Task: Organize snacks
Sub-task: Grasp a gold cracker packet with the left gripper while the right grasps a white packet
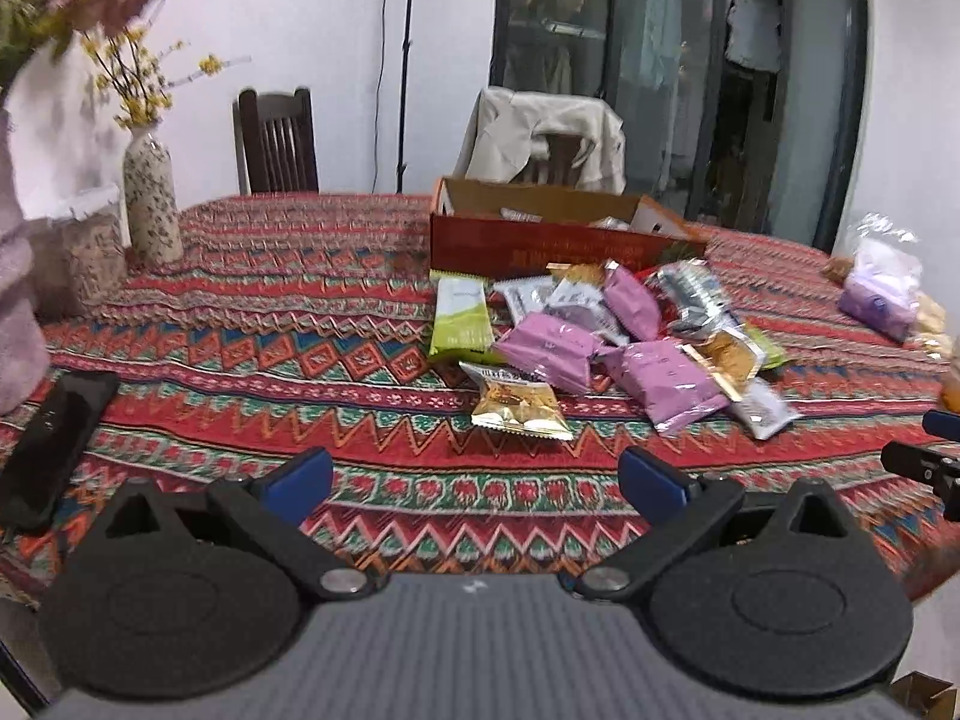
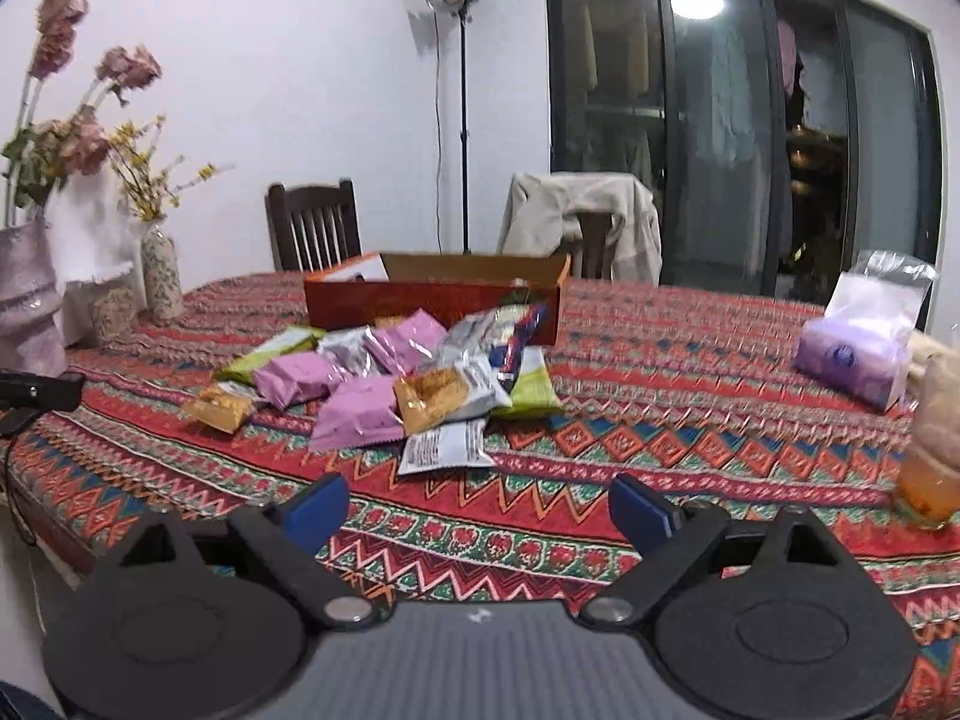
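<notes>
Green snack bar (image 1: 461, 315) lengthwise toward red box (image 1: 540, 243), both grippers (image 1: 476, 480) (image 2: 478, 507) spread

Past my jaws I see 2 chairs (image 2: 315, 222) against a white wall (image 2: 270, 60), dark sliding glass doors (image 2: 738, 120) far right.

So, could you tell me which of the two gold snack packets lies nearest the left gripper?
The gold packet lying alone at the pile's near edge, straight ahead of the open left gripper; the other gold packet rests atop purple packets, farther back.

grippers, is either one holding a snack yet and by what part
Nothing is held. The left gripper and right gripper are both open and empty, short of the snack pile.
</notes>
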Demonstrator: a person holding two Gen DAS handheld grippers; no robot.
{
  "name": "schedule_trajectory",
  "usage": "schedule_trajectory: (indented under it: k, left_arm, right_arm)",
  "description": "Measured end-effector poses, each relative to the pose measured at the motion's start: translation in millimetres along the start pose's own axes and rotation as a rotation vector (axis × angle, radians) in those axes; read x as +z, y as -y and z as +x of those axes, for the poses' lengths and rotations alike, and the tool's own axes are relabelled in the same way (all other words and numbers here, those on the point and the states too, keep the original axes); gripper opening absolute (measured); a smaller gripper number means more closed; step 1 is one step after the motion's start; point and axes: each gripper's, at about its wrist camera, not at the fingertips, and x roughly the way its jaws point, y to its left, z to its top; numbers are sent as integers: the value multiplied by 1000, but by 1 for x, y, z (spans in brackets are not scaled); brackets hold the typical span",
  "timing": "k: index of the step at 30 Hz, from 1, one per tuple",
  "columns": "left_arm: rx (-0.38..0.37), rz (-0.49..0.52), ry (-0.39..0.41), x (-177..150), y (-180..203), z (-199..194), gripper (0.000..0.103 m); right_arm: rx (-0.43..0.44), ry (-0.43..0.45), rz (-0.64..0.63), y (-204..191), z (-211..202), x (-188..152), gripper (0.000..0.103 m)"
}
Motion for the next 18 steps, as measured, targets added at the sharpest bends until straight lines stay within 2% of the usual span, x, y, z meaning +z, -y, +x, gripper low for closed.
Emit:
schedule_trajectory:
  k: [2,7,10,13,15,18]
  left_arm:
    - [18,-3,-19,4,5,23,103]
    - [6,22,-16,13,18,63,102]
    - [11,43,-28,17,24,83,89]
    - [7,41,-62,19,24,103,75]
    - [1,29,-83,19,22,113,70]
    - [-29,8,-107,19,20,125,61]
  right_arm:
    - [-6,-10,-6,-4,16,2,87]
    - [-12,-37,-64,-20,61,11,78]
    - [-3,-58,-87,-26,87,15,76]
    - [-1,-98,-101,-28,109,18,67]
    - [3,-120,-106,-28,120,19,62]
    - [0,-145,-101,-25,136,20,61]
